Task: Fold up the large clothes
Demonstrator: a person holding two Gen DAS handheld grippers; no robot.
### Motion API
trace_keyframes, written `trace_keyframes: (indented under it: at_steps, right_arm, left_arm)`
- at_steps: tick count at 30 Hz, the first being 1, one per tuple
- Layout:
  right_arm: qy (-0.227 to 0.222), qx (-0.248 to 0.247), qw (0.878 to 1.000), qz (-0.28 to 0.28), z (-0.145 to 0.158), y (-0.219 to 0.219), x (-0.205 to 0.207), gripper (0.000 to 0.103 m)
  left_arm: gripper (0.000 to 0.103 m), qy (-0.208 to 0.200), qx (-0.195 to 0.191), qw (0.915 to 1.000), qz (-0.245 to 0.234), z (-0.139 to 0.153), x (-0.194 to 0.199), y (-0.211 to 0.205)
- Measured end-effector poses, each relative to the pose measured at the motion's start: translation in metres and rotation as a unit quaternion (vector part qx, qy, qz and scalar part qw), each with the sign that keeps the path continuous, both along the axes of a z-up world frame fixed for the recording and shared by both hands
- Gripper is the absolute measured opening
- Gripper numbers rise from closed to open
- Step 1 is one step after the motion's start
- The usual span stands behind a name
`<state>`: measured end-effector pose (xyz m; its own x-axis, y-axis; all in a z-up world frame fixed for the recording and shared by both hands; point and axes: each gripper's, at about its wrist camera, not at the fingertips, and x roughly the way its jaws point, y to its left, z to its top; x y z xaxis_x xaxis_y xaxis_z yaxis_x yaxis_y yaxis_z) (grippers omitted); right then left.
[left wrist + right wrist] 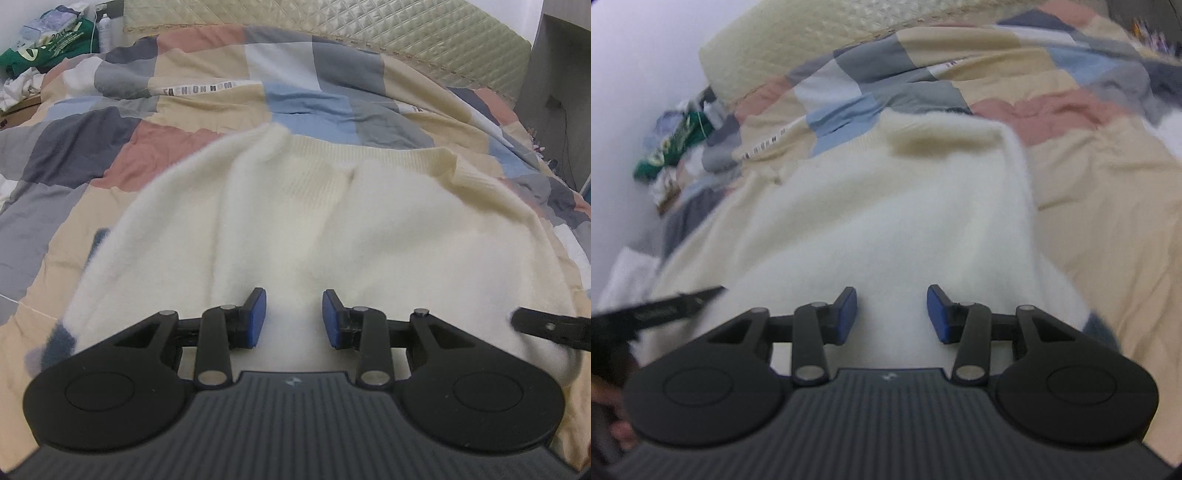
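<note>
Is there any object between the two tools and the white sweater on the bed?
Nothing visible does. The left tool and right tool both hang directly over the white sweater, jaws apart with nothing between them. Only the patchwork quilt lies around it.

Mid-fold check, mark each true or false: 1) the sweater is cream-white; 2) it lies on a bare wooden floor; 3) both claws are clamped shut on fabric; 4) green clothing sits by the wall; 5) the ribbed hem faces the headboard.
1) True: the sweater is cream-white.
2) False: it lies on a patchwork quilt.
3) False: the left claw and right claw stand open, pads apart above the knit.
4) True: green clothing is piled there.
5) True: the ribbed hem faces the headboard.
</note>
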<state>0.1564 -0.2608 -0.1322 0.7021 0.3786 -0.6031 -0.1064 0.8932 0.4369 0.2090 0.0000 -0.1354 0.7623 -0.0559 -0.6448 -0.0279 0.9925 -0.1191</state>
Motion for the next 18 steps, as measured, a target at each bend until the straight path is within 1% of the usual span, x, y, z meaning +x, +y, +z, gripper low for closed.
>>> trace_keyframes:
  at_steps: [3, 6, 7, 9, 11, 13, 15, 16, 18]
  right_arm:
    - [0.015, 0.05, 0.999, -0.01, 0.004, -0.007, -0.019, 0.045]
    - [0.038, 0.11, 0.993, -0.017, 0.007, -0.011, -0.035, 0.049]
    - [0.044, 0.13, 0.99, -0.018, 0.006, -0.013, -0.04, 0.054]
    - [0.06, 0.177, 0.982, -0.023, 0.005, -0.017, -0.047, 0.078]
    - [0.083, 0.232, 0.969, -0.026, -0.001, -0.021, -0.048, 0.086]
    - [0.107, 0.258, 0.96, -0.024, -0.01, -0.022, -0.045, 0.086]
    - [0.126, 0.266, 0.955, -0.03, -0.021, -0.021, -0.039, 0.086]
    - [0.136, 0.271, 0.952, -0.035, -0.028, -0.021, -0.036, 0.086]
    - [0.157, 0.293, 0.942, -0.048, -0.042, -0.023, -0.031, 0.086]
  left_arm:
    - [0.039, -0.001, -0.007, 1.0, 0.002, 0.003, 0.0, 0.003]
    - [0.039, -0.006, -0.023, 0.9997, 0.004, 0.01, -0.004, 0.006]
    - [0.039, -0.008, -0.028, 0.9996, 0.006, 0.013, -0.008, 0.007]
    - [0.042, -0.008, -0.054, 0.9985, 0.008, 0.021, -0.016, 0.012]
    - [0.046, -0.012, -0.088, 0.996, 0.003, 0.03, -0.027, 0.016]
    - [0.052, -0.014, -0.105, 0.9944, 0.0, 0.037, -0.038, 0.016]
    - [0.056, -0.016, -0.123, 0.9923, -0.007, 0.041, -0.05, 0.014]
    - [0.058, -0.012, -0.133, 0.991, -0.009, 0.041, -0.055, 0.013]
    - [0.061, -0.001, -0.154, 0.988, -0.012, 0.039, -0.062, 0.011]
